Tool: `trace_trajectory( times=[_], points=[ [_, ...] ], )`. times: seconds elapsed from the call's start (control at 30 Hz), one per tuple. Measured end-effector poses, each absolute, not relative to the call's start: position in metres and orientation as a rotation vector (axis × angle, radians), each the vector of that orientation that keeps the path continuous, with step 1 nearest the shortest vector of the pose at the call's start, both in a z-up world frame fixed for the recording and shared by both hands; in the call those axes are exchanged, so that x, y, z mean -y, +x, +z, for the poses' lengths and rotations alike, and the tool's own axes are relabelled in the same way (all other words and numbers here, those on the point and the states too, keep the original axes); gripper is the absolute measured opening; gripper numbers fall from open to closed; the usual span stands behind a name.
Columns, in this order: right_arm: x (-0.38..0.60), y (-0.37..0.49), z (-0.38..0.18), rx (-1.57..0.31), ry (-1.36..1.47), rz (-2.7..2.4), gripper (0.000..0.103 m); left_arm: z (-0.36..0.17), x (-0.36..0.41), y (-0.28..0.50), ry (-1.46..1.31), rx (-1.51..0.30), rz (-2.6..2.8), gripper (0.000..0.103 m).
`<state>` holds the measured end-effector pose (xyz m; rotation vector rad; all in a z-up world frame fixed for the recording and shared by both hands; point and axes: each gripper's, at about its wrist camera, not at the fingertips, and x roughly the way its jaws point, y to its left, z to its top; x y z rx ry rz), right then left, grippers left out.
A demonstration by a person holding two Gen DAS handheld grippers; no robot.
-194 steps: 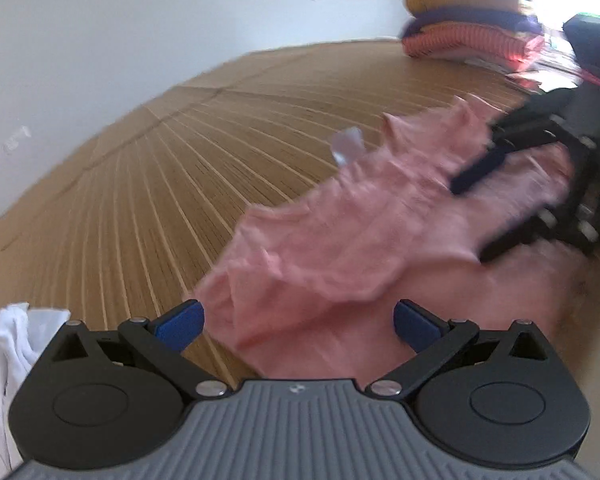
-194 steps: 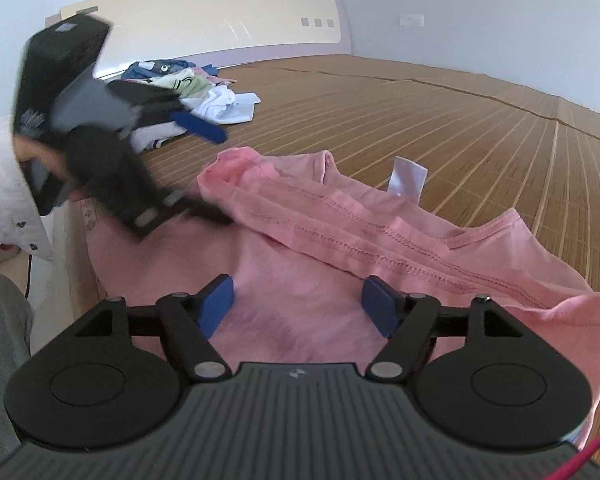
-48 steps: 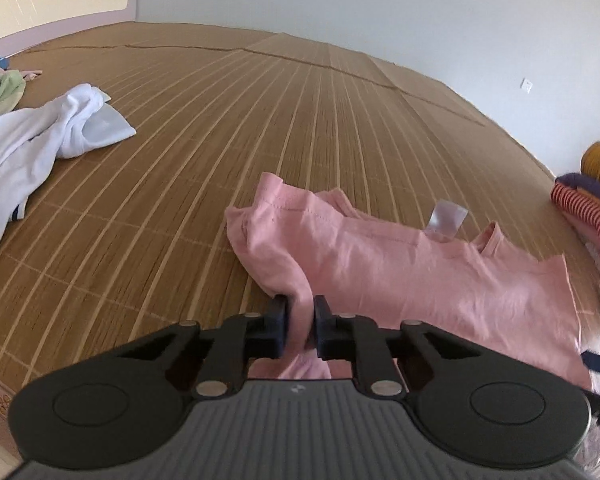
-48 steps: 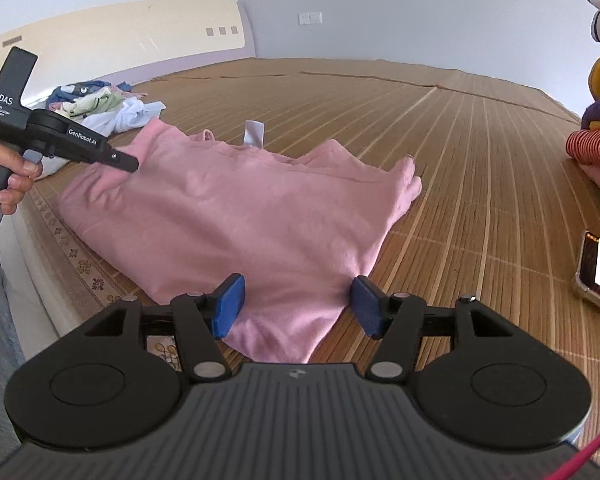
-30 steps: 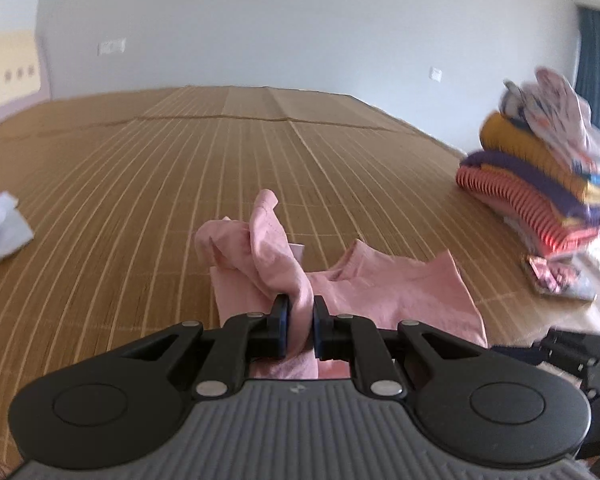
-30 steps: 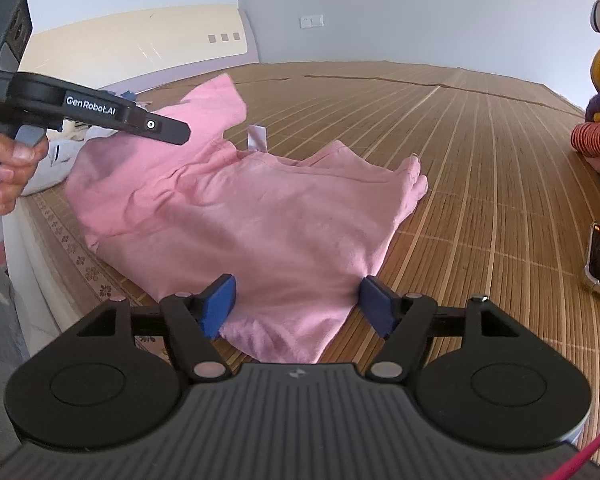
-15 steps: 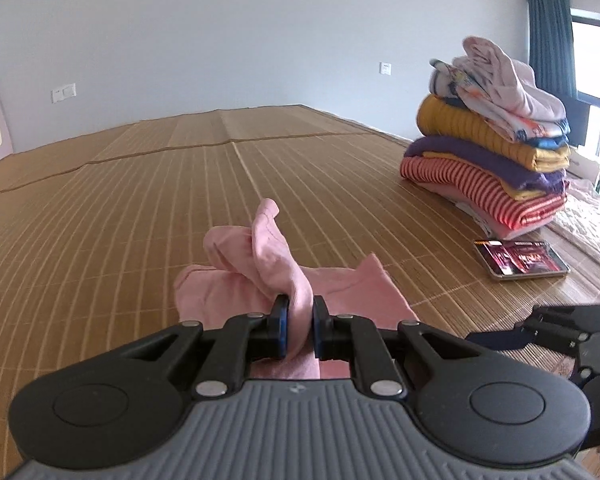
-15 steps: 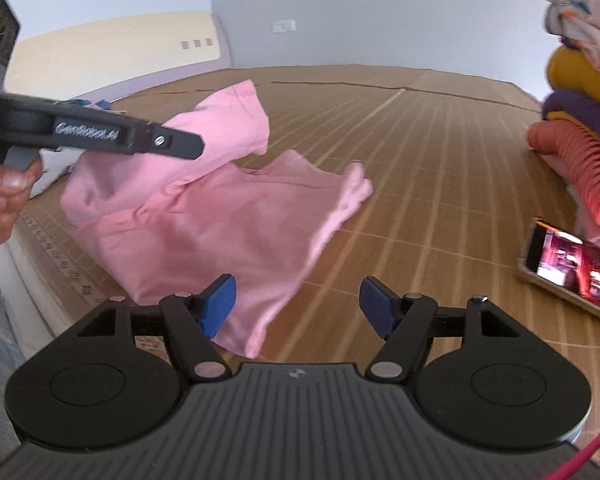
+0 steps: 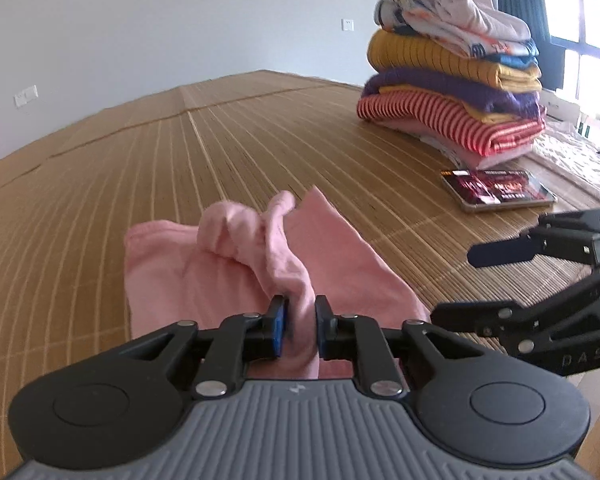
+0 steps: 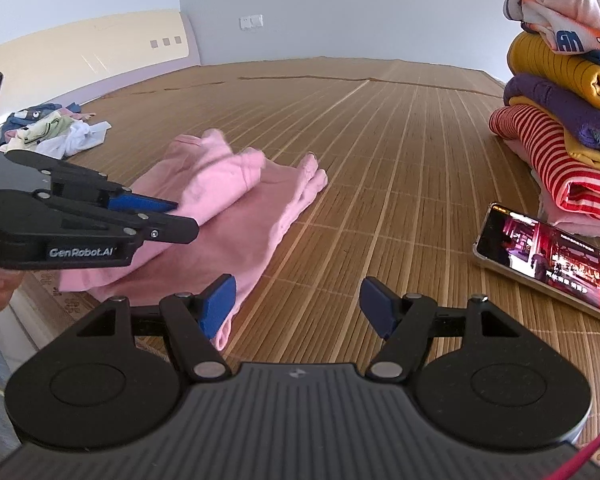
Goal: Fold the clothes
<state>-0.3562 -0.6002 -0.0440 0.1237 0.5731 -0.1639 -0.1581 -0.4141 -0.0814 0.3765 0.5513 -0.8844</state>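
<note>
A bunched fold of the pink garment is pinched between the left gripper fingers (right gripper spread wide, empty beside it); released now, wrinkles could be trapped.

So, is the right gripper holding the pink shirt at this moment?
No, the right gripper is open with nothing between its fingers; only the left gripper is shut on the pink shirt.

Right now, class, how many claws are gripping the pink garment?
1: the left claw is shut on the pink garment near its edge. The right claw is open over the mat, holding nothing.
</note>
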Motion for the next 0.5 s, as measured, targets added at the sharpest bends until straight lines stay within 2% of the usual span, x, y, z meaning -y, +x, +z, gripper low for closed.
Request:
trace_trajectory(
  times=[0.23, 0.4, 0.5],
  points=[
    [0.6, -0.351, -0.046, -0.586, 0.127, -0.18, 0.074, -0.082, 0.413, -0.164, 0.382, -0.554, -0.918, 0.032],
    [0.598, -0.348, -0.043, -0.575, 0.127, -0.183, 0.074, -0.079, 0.41, -0.167, 0.382, -0.54, -0.932, 0.051],
    [0.596, -0.345, -0.039, -0.56, 0.123, -0.178, 0.074, -0.076, 0.405, -0.169, 0.37, -0.53, -0.947, 0.057]
  ],
)
